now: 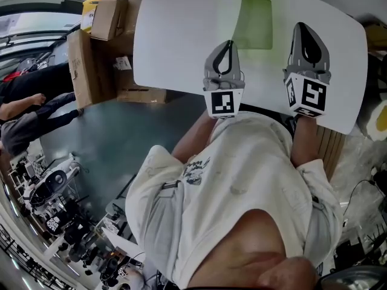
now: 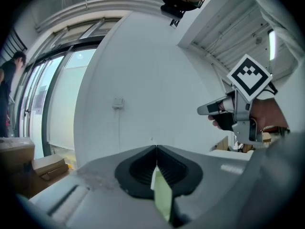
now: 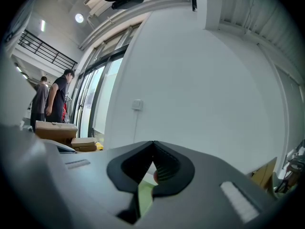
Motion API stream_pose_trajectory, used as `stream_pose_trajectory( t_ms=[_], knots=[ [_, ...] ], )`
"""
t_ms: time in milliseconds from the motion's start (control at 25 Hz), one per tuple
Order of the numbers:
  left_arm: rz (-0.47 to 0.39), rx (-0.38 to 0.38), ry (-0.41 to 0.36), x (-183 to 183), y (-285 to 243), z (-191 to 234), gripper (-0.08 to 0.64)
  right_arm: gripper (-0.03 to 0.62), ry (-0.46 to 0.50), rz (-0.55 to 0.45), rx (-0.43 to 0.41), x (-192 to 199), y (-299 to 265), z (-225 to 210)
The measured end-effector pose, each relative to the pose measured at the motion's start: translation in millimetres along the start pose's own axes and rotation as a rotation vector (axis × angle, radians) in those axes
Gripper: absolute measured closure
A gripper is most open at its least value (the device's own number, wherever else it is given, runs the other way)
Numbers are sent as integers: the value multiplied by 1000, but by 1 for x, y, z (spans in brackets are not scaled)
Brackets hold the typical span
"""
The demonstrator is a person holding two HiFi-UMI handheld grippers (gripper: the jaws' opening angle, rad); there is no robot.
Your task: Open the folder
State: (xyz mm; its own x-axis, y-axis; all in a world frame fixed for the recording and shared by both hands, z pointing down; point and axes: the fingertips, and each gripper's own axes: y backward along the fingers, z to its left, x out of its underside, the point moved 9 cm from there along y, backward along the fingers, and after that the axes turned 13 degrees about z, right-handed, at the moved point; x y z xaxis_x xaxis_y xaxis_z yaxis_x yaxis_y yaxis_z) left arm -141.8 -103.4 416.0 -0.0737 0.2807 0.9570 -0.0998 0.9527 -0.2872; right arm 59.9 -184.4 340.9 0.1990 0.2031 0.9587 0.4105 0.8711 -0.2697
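Pinching the green folder [image 1: 257, 20] over the far table [image 1: 175, 41]: left gripper [image 1: 228, 45] clamped on it; right gripper [image 1: 301, 28] likewise.

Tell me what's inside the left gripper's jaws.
A thin pale green edge of the folder stands clamped between the shut jaws of the left gripper. How far back it runs is covered by the gripper's own body.

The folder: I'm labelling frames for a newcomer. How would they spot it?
Find the white table in the head view. The folder lies toward its far side, a sheet pinched in the left hand-held gripper. Nothing else there is translucent green.
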Motion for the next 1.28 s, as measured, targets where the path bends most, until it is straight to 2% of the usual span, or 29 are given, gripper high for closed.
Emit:
stream_pose_trajectory(
  t_ms=[160,360,640,1280],
  knots=[
    [2,-46,15,3,3,14,552,591,-9,2,-13,3,-4,8],
    [13,-92,-3,10,6,29,552,591,-9,2,-32,4,-7,14],
    [12,-151,49,12,9,45,551,591,-6,9,-42,5,-12,16],
    [-9,-202,160,10,10,72,548,591,15,14,-42,2,-20,23]
  ],
)
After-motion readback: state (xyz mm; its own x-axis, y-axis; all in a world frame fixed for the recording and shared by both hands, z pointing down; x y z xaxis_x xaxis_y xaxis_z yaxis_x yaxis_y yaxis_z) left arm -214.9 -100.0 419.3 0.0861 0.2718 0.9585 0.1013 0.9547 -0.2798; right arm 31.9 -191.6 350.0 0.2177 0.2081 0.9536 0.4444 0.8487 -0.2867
